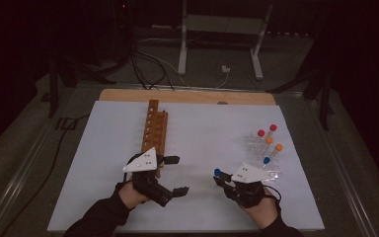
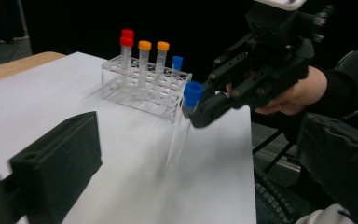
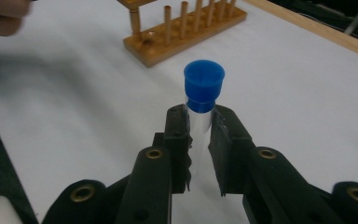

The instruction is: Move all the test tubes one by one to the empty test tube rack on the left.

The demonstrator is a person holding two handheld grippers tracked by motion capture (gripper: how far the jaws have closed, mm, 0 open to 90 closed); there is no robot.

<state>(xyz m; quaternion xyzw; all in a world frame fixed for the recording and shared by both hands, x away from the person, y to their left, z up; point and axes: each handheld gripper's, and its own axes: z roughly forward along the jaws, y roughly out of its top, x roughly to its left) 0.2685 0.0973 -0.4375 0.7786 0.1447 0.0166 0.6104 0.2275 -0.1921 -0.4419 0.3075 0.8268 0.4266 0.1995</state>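
Right tool clamped narrow on a clear blue-capped tube just below its cap, held upright above the white worktop left of the clear rack, left tool spread wide and empty beside the wooden rack, apparently no readable lettering.

White sheet on table, wooden edge behind it. Wooden rack directly ahead of left gripper, lengthwise away from its jaws. Clear rack with capped tubes ahead and right of right gripper. Capped tube between right gripper's jaws, cap above them. Wooden rack lies beyond that tube.
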